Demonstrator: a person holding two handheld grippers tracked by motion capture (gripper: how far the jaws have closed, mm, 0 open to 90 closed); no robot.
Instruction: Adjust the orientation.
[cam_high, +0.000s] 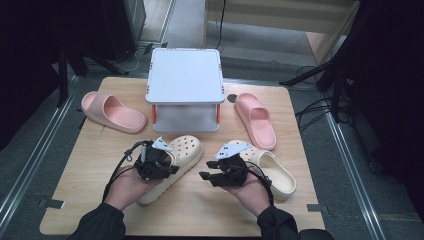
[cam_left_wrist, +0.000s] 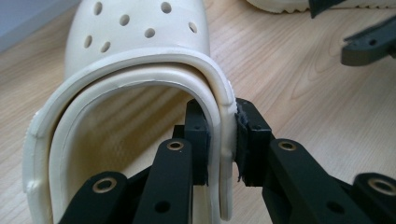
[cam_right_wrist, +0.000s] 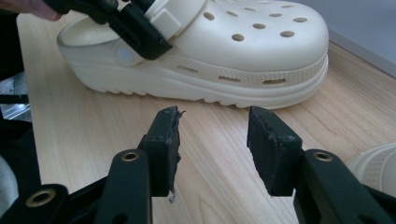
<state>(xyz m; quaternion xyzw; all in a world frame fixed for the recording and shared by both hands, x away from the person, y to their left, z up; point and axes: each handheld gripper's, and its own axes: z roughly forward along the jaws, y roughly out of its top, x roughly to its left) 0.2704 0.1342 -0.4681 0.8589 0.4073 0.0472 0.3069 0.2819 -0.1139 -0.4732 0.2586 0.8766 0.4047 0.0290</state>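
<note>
the left gripper (cam_high: 156, 162) pinches the side wall of a cream perforated clog (cam_high: 176, 165) at the rim of its foot opening; in the left gripper view one black pad sits inside the opening and the other outside, both pressed against the cream rim (cam_left_wrist: 219, 126). this clog lies on the wooden table (cam_high: 90, 150), just in front of the grey two-tier stand (cam_high: 185, 75), its holed toe angled toward the stand and its heel end under the person's left hand (cam_high: 127, 187). the right gripper (cam_high: 215, 172) is held just to the right of that clog, and its fingers (cam_right_wrist: 164, 140) stand spread apart with bare wood between them and nothing in their grasp; in the right gripper view they face the clog's ridged sole and side from a little way off, without touching it. a second cream clog (cam_high: 272, 170) lies on the table beneath and behind the right hand (cam_high: 247, 192), its opening facing up. two pink slides rest farther back, one pink slide (cam_high: 112, 112) to the left of the stand and the other pink slide (cam_high: 256, 120) to its right, both well apart from the grippers.
</note>
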